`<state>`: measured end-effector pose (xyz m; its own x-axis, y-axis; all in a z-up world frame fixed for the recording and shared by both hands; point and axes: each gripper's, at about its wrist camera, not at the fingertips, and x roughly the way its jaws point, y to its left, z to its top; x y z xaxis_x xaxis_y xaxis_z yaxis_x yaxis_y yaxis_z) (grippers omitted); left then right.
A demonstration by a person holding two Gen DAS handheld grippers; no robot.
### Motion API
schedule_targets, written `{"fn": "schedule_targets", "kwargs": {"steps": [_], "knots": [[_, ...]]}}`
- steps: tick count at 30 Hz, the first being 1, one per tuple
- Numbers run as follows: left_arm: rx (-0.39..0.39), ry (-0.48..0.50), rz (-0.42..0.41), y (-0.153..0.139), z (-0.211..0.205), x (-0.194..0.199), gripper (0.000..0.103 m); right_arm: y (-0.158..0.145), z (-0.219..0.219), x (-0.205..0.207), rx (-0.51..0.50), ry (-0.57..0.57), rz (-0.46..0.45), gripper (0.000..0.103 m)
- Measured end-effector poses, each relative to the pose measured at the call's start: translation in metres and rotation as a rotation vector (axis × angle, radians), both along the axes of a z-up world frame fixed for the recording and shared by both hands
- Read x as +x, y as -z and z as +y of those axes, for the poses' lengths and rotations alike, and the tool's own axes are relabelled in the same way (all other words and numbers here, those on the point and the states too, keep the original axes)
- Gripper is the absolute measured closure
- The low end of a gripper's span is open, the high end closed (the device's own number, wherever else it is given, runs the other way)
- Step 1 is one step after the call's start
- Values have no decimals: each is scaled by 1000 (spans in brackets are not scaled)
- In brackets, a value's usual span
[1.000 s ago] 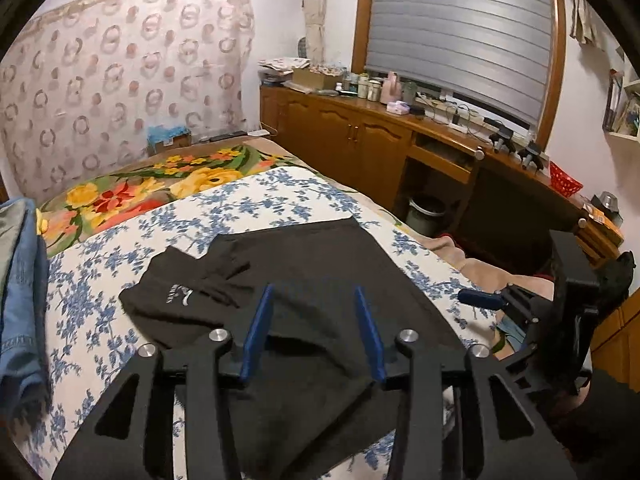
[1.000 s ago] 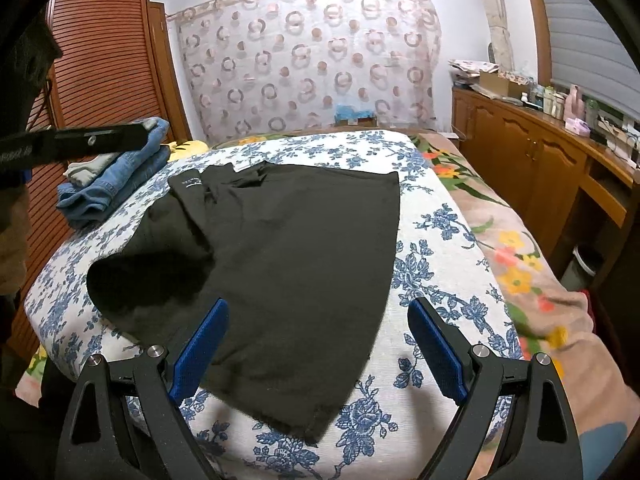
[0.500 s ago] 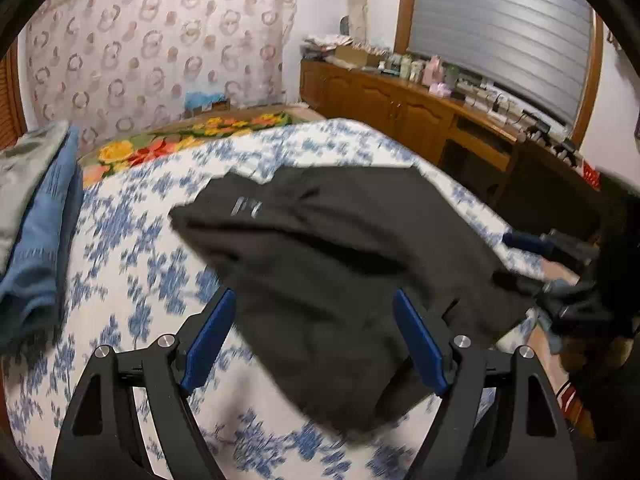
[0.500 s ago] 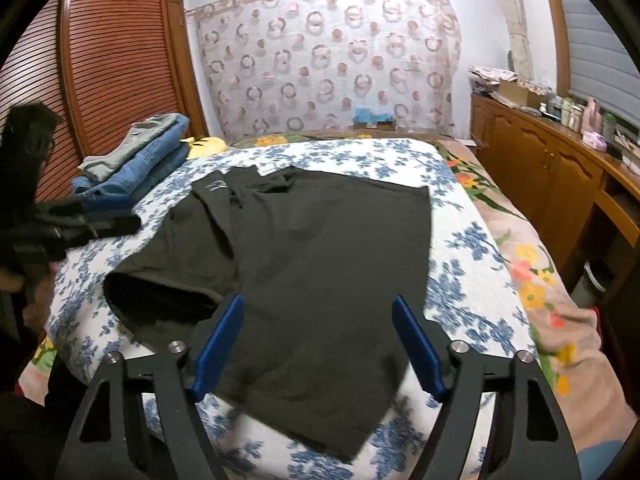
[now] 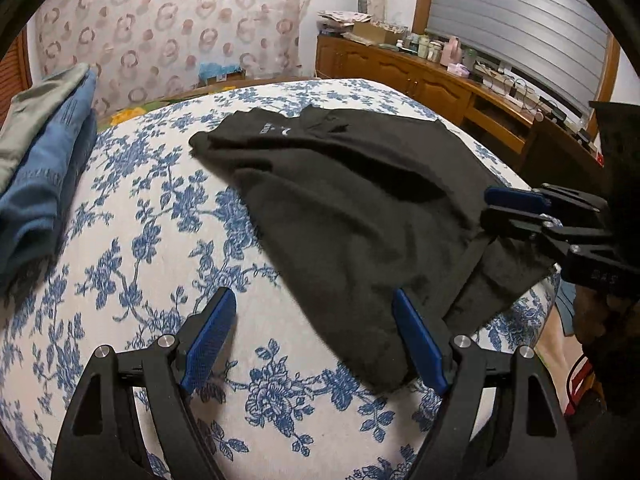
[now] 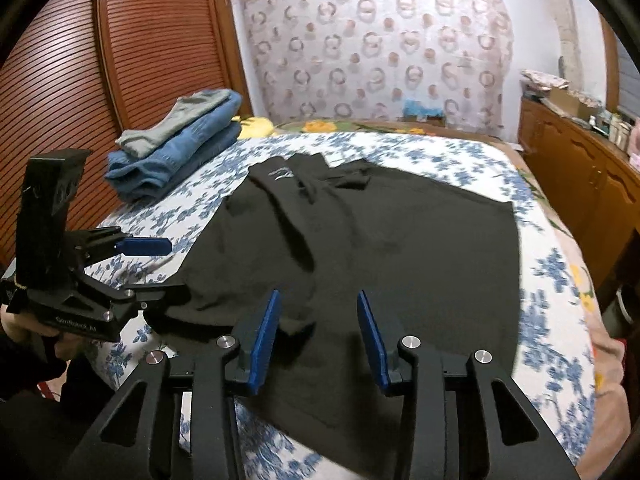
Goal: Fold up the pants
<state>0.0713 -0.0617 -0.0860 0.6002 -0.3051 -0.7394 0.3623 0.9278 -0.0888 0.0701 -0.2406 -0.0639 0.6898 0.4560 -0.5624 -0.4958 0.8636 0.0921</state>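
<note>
Now the black pants [image 6: 384,248] are lying spread across the blue-flowered bedspread [image 5: 132,264], folded jeans [image 6: 176,156] stacked well beyond their waistband. Left gripper [image 5: 316,340] is hovering wide open at the pants' near corner, blue pads straddling the hem, gripping nothing. Right gripper [image 6: 318,332] is closing its jaws over the pants' near edge, dark cloth between the pads; contact cannot be told.
</note>
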Motion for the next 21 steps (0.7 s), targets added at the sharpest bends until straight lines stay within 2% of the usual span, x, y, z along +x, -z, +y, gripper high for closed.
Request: {"fn": "schedule_targets", "kwargs": {"steps": [5, 11, 15, 17, 21], "knots": [[-48, -16, -3, 3, 6, -2, 21, 3, 8, 14, -11, -24, 25, 67], [-41, -23, -17, 4, 5, -4, 21, 4, 16, 33, -16, -37, 52, 80], [-51, -25, -17, 4, 7, -4, 21, 5, 22, 35, -37, -30, 51, 87], [-54, -27, -17, 4, 7, -5, 21, 5, 24, 36, -38, -33, 52, 95], [-63, -38, -24, 0, 9, -6, 21, -2, 22, 26, -11, -24, 10, 101]]}}
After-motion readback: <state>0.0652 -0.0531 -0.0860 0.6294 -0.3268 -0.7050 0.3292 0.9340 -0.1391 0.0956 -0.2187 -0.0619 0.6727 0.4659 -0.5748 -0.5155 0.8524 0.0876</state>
